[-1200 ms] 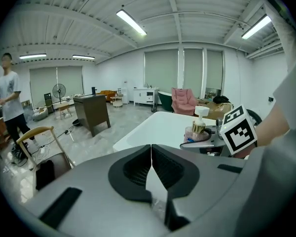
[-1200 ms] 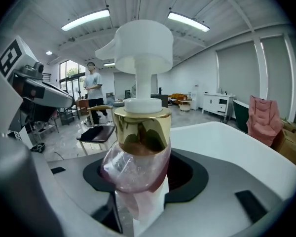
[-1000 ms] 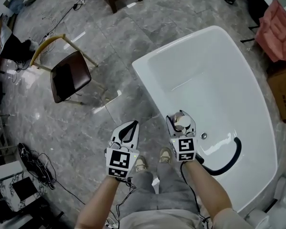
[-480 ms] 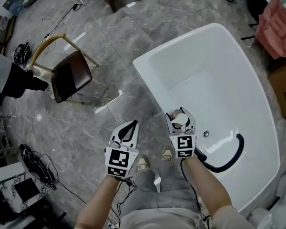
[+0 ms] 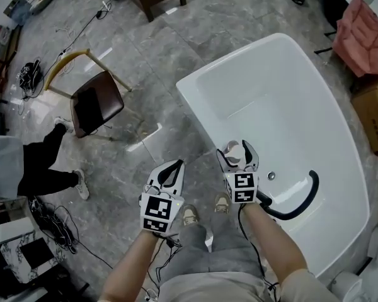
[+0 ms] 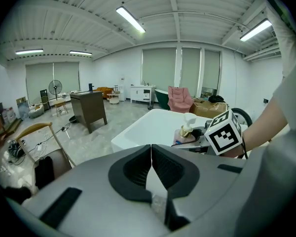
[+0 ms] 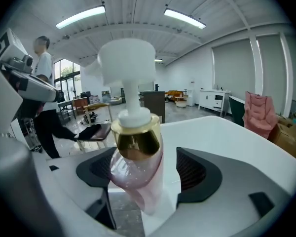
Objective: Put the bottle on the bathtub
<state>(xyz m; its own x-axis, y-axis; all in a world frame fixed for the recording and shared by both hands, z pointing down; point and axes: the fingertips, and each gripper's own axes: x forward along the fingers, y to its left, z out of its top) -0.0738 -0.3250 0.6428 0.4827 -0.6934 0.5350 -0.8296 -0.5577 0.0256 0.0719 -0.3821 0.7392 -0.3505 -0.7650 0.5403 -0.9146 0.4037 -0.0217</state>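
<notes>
My right gripper (image 5: 238,156) is shut on a pink pump bottle (image 7: 137,167) with a gold collar and white pump head (image 5: 234,150). It hovers over the near rim of the white bathtub (image 5: 195,109), at the tub's near-left part. From the left gripper view the bottle (image 6: 187,131) shows past the closed jaws, beside the right gripper's marker cube. My left gripper (image 5: 170,169) is shut and empty, held over the grey floor left of the tub. The bottle's lower body is hidden by the jaws in the head view.
A black hose (image 5: 300,202) curves inside the tub near the drain (image 5: 271,176). A wooden chair (image 5: 93,102) stands on the tiled floor at left, with a person's legs (image 5: 47,162) beside it. Cables (image 5: 47,219) lie at bottom left. A pink cloth (image 5: 362,36) and a box (image 5: 375,115) sit at right.
My right gripper has moved slightly up and forward with the bottle over the tub's rim. A person has walked into view at left. The left gripper stays put.
</notes>
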